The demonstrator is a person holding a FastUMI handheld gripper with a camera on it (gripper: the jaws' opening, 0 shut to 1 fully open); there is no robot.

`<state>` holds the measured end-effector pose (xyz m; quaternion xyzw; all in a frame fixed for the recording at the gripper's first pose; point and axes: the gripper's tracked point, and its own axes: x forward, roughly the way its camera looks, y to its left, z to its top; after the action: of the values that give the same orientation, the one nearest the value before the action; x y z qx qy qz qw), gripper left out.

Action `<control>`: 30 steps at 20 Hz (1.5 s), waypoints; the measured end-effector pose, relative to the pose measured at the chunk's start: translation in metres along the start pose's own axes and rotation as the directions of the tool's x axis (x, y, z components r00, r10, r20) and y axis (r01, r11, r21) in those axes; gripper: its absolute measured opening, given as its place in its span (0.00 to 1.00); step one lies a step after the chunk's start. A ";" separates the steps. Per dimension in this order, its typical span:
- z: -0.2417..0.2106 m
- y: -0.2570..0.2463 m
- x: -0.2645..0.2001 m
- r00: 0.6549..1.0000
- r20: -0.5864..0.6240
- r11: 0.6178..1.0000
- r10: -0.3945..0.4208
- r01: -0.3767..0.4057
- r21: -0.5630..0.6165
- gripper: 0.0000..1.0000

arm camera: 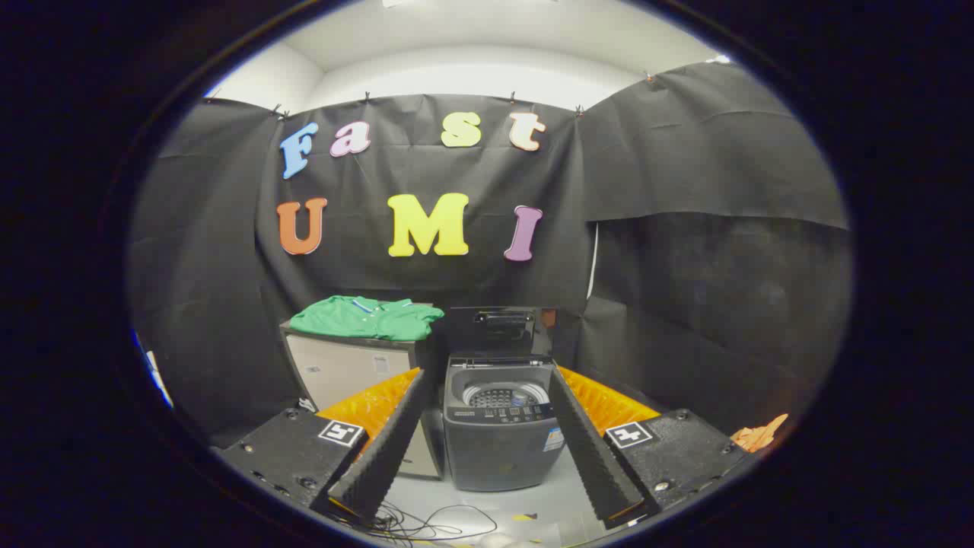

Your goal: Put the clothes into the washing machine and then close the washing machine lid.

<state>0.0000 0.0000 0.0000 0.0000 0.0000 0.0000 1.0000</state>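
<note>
Tongs apart, facing open washer.

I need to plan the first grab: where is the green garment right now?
The green garment lies folded on the cabinet left of the open washing machine, beyond the open claw.

The gripper is spread wide, holding nothing. Beyond and between its fingers stands the washing machine, lid raised upright. Just beside it, a folded green shirt lies atop a cabinet.
</note>
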 end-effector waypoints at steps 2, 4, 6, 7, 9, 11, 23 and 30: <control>0.001 0.000 0.001 1.000 0.005 1.000 0.001 -0.001 0.001 1.00; 0.002 0.000 -0.001 1.000 0.009 1.000 0.001 -0.001 0.002 1.00; 0.002 -0.002 0.000 1.000 0.008 1.000 -0.002 0.002 0.002 1.00; 0.002 -0.003 0.000 1.000 0.007 1.000 -0.004 0.004 0.001 1.00; 0.001 -0.006 -0.001 1.000 0.006 1.000 -0.010 0.010 0.004 1.00; 0.000 -0.006 0.000 1.000 0.003 1.000 -0.014 0.014 0.006 1.00; 0.020 0.002 0.036 1.000 0.003 0.999 -0.020 0.020 0.029 1.00; 0.069 0.035 0.109 0.998 0.036 0.998 0.048 -0.049 0.026 1.00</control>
<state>0.1093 0.0348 0.0694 0.0134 -0.0179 0.0242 0.9995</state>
